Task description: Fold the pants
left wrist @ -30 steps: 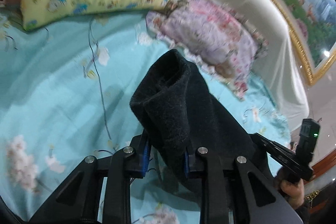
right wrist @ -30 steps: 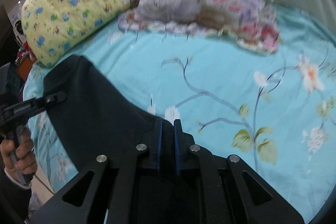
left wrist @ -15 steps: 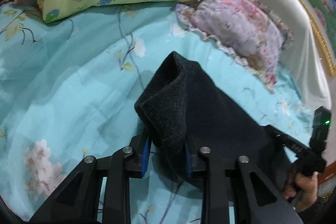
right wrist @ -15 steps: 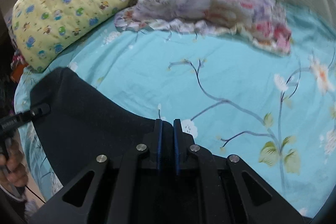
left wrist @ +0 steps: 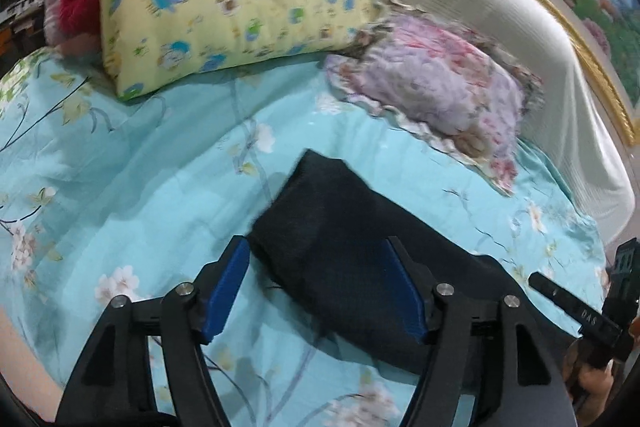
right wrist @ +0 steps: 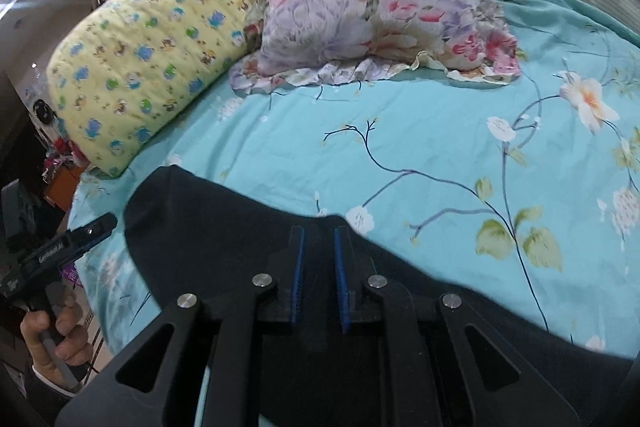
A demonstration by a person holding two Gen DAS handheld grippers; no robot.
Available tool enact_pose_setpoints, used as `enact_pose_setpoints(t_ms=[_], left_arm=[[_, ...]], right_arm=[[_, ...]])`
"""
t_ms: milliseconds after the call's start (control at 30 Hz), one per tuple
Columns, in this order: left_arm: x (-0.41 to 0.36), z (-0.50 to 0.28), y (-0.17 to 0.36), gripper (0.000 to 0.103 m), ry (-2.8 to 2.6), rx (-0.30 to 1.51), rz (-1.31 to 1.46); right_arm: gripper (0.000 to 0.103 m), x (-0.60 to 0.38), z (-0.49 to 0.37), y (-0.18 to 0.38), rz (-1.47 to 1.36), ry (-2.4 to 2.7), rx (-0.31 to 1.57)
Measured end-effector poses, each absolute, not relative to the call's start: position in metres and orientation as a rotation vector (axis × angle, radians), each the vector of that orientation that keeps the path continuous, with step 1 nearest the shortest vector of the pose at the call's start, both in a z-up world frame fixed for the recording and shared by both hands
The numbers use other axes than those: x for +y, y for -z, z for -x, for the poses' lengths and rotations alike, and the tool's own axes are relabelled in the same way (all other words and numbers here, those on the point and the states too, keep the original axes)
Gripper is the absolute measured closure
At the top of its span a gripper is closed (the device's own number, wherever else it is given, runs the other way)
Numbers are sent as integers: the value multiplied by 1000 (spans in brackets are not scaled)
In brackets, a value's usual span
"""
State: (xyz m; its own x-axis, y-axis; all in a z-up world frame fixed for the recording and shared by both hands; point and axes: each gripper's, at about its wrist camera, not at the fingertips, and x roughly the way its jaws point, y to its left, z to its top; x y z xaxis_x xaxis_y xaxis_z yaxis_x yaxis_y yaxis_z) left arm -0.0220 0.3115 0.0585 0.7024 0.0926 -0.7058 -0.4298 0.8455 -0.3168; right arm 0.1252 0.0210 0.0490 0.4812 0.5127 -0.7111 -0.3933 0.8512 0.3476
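Pants (left wrist: 344,247) lie folded on the bed (left wrist: 140,167); left tool (left wrist: 326,279) gapes empty, right tool (right wrist: 319,259) slightly parted at 6 o'clock, likely more folding left.

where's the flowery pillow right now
The flowery pillow lies at the head of the bed, right of the yellow pillow in the right wrist view, on the blue sheet beyond the dark pants.

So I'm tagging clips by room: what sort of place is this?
Most likely a home bedroom: the dark pants lie on a bed with a turquoise floral sheet, a yellow pillow and a padded headboard.
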Motion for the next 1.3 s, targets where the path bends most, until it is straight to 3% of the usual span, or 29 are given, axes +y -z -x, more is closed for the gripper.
enact_pose_setpoints(t_ms=[33,100,1300], left_arm=[[306,21,-60,29,-296,744,482],[291,17,-61,29,-265,752,467],[51,-39,-15,22,172,1076,207]], right_arm=[[69,16,-117,-50,-152,-551,913],[55,4,-103,-51,-186,-544,896],[48,-243,79,-20,-659,42,791]])
